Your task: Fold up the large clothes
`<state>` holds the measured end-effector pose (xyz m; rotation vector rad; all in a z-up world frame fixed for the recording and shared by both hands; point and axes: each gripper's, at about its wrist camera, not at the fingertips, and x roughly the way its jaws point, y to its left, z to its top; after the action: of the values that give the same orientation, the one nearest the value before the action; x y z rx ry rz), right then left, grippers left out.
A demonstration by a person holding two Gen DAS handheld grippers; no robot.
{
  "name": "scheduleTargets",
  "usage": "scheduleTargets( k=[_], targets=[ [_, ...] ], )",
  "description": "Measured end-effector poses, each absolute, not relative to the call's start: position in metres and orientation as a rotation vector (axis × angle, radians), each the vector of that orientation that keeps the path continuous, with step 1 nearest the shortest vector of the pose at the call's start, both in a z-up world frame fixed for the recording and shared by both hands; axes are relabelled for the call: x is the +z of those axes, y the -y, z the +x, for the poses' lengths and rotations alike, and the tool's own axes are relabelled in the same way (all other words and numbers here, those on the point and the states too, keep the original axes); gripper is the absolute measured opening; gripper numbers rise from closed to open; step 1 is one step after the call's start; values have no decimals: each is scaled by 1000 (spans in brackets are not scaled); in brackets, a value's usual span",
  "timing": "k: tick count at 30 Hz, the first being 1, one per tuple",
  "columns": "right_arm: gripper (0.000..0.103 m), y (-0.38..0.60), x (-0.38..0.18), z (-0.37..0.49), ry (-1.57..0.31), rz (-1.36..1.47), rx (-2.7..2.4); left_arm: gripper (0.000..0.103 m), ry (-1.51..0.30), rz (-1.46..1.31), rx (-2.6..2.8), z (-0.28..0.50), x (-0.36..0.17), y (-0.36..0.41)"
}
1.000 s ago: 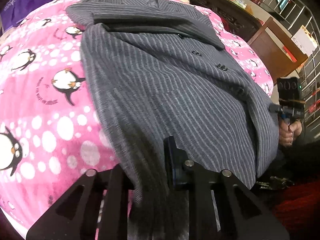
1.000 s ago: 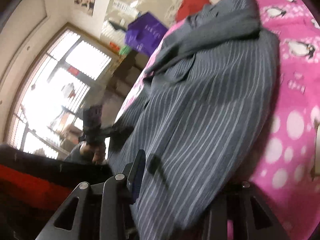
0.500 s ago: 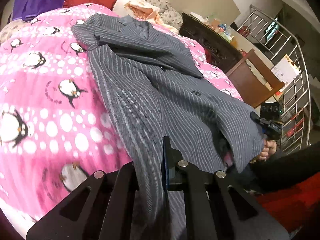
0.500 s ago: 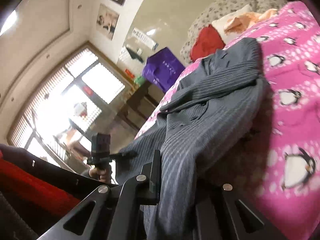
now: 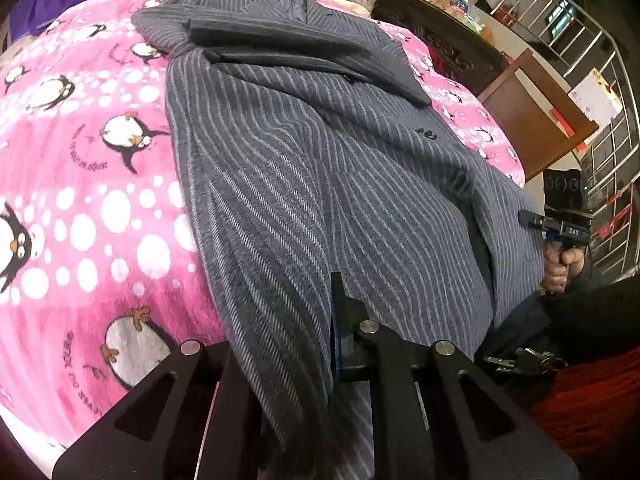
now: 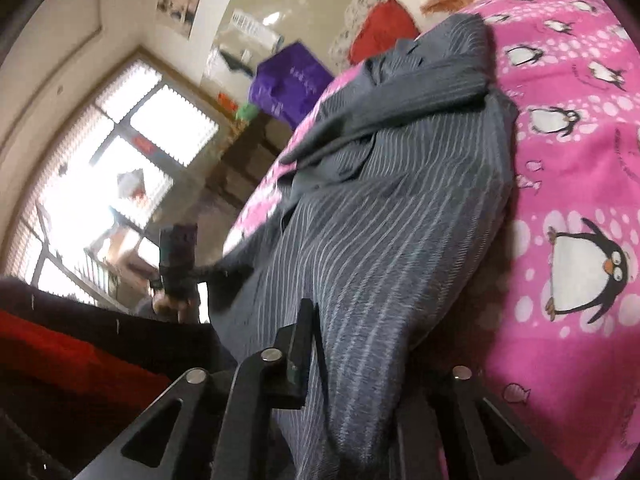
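The left hand-held gripper [image 5: 320, 364] is clamped on the near hem of the coat [image 5: 320, 168], the striped cloth bunched between its jaws. The right hand-held gripper [image 6: 340, 364] pinches the hem's other corner; its jaws have just eased slightly apart, cloth still between them. From both, the coat runs away across the pink penguin blanket [image 5: 80, 184] on the bed, its hem hanging over the near edge, a sleeve folded across the chest and the collar at the far end. Beyond lie pillows [image 6: 380, 28] and a purple bag [image 6: 292, 80].
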<state>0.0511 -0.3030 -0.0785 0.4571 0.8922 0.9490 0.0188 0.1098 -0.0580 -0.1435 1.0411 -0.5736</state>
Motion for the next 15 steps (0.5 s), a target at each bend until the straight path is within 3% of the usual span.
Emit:
scheduleTargets(
  k=[3, 5, 15],
  targets=[
    [14, 299, -75, 54, -890, 410, 987, 5, -979, -78, -569, 16, -51, -98],
    [8, 302, -66, 57, -822, 422, 1012, 4, -913, -85, -588, 18, -36, -95],
    [7, 326, -15, 158, -579, 569, 764, 4, -660, -394, -556, 115, 40, -115]
  ],
)
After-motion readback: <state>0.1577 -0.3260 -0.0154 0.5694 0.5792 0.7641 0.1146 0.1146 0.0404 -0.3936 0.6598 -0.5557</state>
